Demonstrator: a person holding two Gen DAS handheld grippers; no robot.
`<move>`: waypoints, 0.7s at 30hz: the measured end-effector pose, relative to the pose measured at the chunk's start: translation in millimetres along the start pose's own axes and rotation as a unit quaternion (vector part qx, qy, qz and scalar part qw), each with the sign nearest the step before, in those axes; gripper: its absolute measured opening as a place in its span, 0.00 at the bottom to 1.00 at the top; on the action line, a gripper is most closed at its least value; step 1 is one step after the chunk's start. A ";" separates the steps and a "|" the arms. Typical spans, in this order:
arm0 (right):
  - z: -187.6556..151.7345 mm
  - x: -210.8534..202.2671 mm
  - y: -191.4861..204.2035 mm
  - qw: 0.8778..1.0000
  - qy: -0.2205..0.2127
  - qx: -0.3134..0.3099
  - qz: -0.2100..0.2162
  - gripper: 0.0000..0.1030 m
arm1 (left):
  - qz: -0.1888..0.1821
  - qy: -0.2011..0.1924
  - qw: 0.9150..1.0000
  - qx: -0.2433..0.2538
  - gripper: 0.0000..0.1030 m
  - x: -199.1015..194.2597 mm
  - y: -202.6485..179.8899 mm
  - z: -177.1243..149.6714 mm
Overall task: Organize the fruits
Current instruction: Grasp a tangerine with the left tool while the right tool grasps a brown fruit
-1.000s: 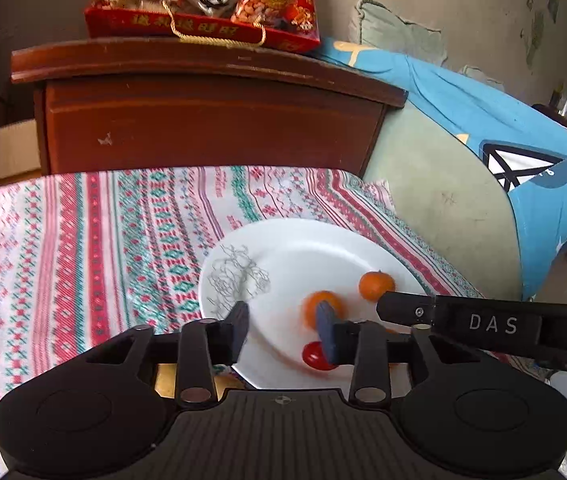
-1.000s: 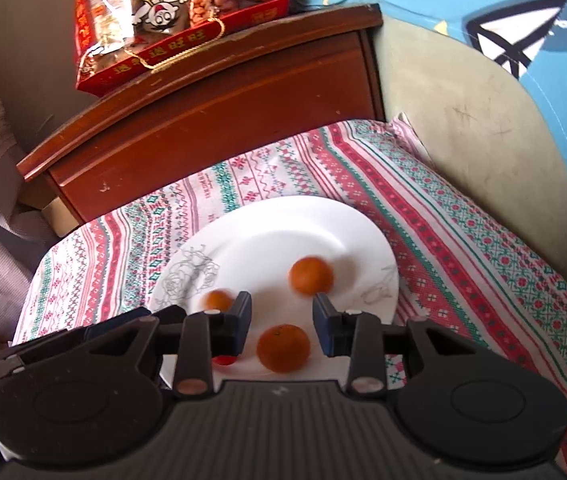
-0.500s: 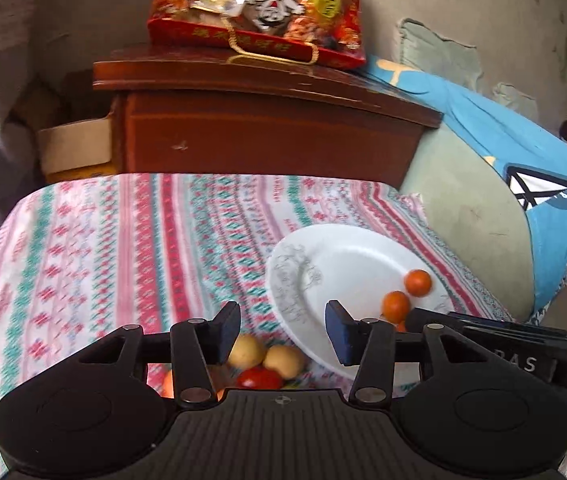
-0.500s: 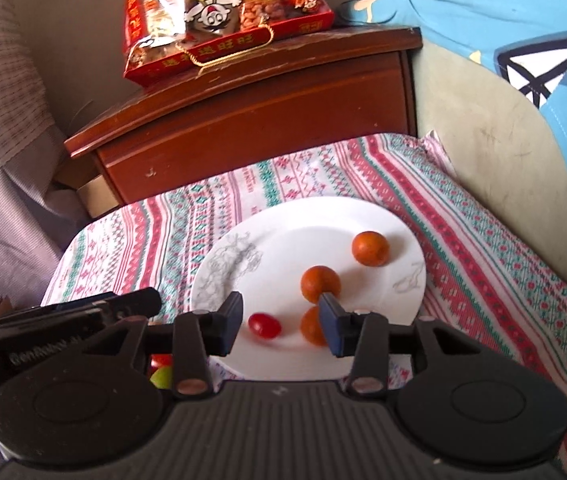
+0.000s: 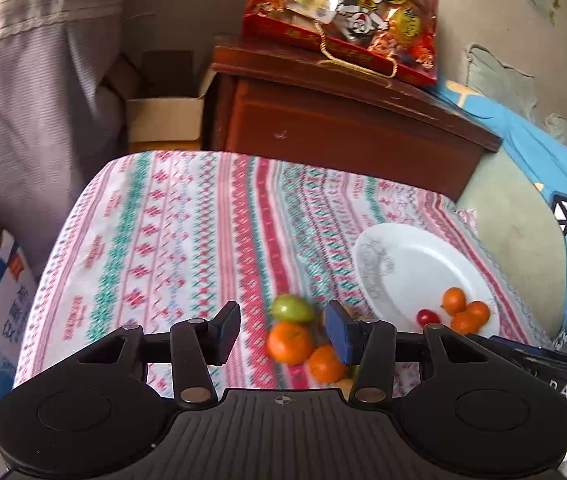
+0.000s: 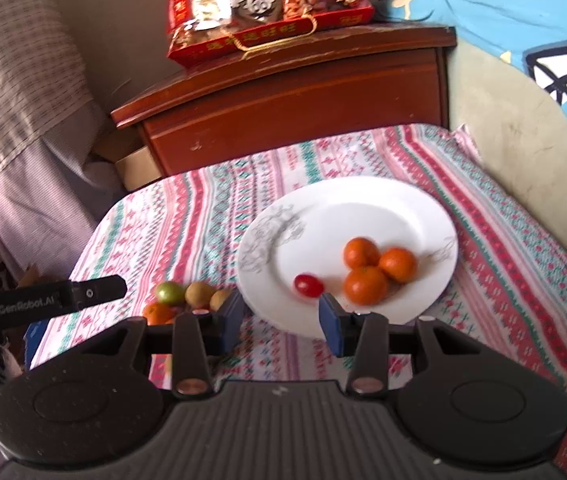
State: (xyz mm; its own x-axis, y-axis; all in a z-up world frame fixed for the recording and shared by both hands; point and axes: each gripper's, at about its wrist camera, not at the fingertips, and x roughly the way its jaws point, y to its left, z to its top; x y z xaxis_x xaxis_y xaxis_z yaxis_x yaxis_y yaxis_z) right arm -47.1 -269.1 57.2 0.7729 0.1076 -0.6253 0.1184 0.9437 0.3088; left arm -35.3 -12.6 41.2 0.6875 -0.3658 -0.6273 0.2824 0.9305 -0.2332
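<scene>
Striped tablecloth (image 6: 187,240); wood cabinet (image 6: 291,100) behind w/ red snack bag (image 6: 263,4).

Soft daylight fills both pictures. The white plate (image 6: 363,208) shines bright. The fruit near the left claw (image 5: 281,330) looks blurry. The edges bend round, with dark corners.

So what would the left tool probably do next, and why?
Probably ease down and close on the round orange tangerine lying on the striped cloth between the left tool's open fingers. The white plate already holds three tangerines and a red cherry tomato; this one is still off it.
</scene>
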 end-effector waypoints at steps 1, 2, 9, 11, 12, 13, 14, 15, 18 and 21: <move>-2.5 0.7 1.9 1.000 0.004 -0.001 0.002 0.42 | 0.001 0.002 1.000 -0.001 0.45 -0.3 2.6 -1.9; -4.9 1.4 3.8 1.000 0.007 -0.002 0.004 0.42 | 0.005 0.004 1.000 0.001 0.45 -0.5 4.6 -3.8; -23.7 6.2 27.2 0.999 0.030 -0.029 0.032 0.42 | 0.020 0.012 1.000 0.003 0.45 0.2 19.3 -15.4; -26.9 8.5 34.0 0.997 0.035 -0.045 0.042 0.42 | 0.017 0.011 1.000 0.000 0.44 0.2 22.3 -16.1; -28.5 10.0 38.2 0.997 0.036 -0.056 0.045 0.42 | 0.017 0.009 1.000 0.000 0.44 0.6 23.5 -16.6; -29.9 11.1 41.3 0.996 0.036 -0.064 0.048 0.42 | 0.019 0.008 1.000 0.003 0.44 0.9 24.1 -17.2; -31.1 12.4 44.1 0.996 0.038 -0.070 0.050 0.41 | 0.022 0.008 1.000 0.006 0.44 1.6 24.5 -17.5; -32.6 14.4 47.2 0.995 0.040 -0.076 0.053 0.41 | 0.023 0.009 1.000 0.005 0.44 2.3 25.6 -18.0; -35.8 22.1 55.3 0.993 0.045 -0.092 0.055 0.39 | 0.022 0.011 1.000 0.000 0.44 3.8 28.8 -19.0; -38.8 30.2 59.6 0.992 0.050 -0.101 0.054 0.35 | 0.023 0.012 1.000 0.000 0.44 5.1 30.2 -20.0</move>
State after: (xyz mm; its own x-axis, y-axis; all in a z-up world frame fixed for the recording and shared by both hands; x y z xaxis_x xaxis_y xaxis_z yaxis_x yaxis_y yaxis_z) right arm -40.9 -197.5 28.9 0.7071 0.2331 -0.6676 -0.0976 0.9673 0.2343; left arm -36.7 14.0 16.0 0.6835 -0.3215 -0.6554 0.2503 0.9466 -0.2033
